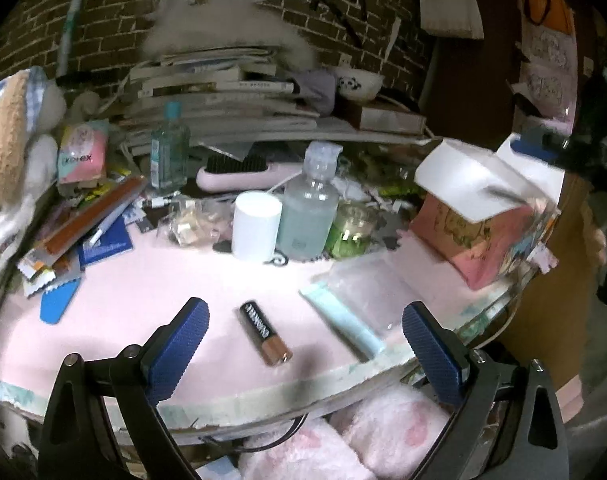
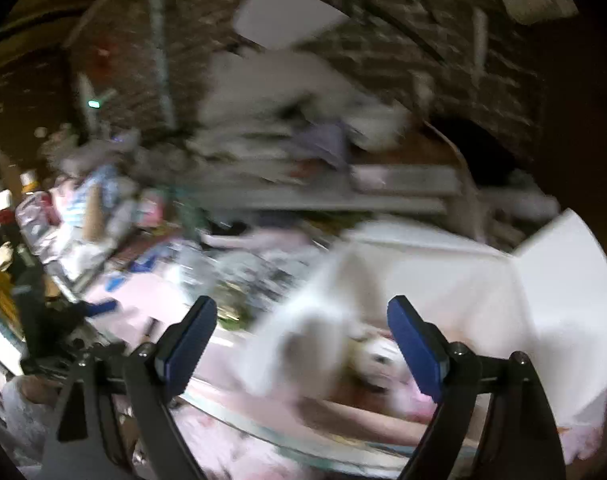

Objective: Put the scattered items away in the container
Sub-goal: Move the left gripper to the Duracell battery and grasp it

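Note:
In the left wrist view a black and copper battery (image 1: 266, 333) lies on the pink table mat (image 1: 143, 300), between the open jaws of my left gripper (image 1: 307, 344), which hovers empty just above the near edge. A pale blue tube (image 1: 343, 322) lies to its right. A pink box with open white flaps (image 1: 479, 216) stands at the right; the right gripper's blue pad (image 1: 533, 148) shows above it. The right wrist view is blurred: my right gripper (image 2: 303, 344) is open and empty above the box's white flaps (image 2: 463, 280), with small white things (image 2: 377, 360) inside.
At the back of the mat stand a white cylinder (image 1: 255, 230), a clear bottle (image 1: 309, 208), a green candle jar (image 1: 351, 230) and a pink brush (image 1: 239, 172). Wrappers and cards (image 1: 75, 236) pile at the left. Stacked books (image 1: 231, 100) line the brick wall.

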### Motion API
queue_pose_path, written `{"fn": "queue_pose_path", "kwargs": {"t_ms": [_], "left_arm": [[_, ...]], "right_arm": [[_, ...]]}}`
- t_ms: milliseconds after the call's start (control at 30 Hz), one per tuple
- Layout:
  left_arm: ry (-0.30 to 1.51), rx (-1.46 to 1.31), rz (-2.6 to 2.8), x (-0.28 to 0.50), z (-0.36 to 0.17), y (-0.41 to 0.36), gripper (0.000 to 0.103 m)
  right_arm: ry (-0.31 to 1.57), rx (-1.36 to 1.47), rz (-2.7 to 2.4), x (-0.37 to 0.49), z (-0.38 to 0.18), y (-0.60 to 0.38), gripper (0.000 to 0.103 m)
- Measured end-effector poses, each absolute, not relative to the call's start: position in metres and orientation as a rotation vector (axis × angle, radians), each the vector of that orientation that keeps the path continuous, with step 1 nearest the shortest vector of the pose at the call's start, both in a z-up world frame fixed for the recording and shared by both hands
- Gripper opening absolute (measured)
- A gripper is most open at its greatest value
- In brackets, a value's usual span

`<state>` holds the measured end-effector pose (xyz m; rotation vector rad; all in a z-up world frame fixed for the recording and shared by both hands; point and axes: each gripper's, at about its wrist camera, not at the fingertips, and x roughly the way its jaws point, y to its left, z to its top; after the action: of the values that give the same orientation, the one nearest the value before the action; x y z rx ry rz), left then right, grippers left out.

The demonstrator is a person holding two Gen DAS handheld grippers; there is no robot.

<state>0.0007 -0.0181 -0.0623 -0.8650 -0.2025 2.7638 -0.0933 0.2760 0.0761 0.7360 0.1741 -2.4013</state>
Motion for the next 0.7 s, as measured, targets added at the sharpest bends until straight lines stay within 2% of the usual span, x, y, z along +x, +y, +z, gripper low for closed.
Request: {"fn": "queue_pose_path", "kwargs": {"t_ms": [33,200,333,467,700], "left_arm": [[-0.186,-0.875,2.768,0.001,-0.066,-0.018,0.09],[-0.149,-0.959,2.782,-0.003,-0.085,-0.016,0.053],[-0.093,-0.941,2.841,-0.004,-0.093,-0.013,0.049],[-0.048,-0.903,2.881,-0.008,-0.096,-0.01,0.032],[-0.035,-0.894,2.919,-0.013,-0.096,-0.014,0.016]], "right_arm": [[0.178,0.691,-2.39,-0.085,0.075,0.265,0.086],[0.138,0.601,-2.247,-0.054,0.058,0.216,0.086],[0.093,0.639,-2.172,-0.042,0.03,0.187,0.086],[-0.04,0.768,-2.134,-0.046,-0.007,0.175,0.086],[-0.048,0.87,-2.186,-0.048,-0.052,0.168,0.086]]}}
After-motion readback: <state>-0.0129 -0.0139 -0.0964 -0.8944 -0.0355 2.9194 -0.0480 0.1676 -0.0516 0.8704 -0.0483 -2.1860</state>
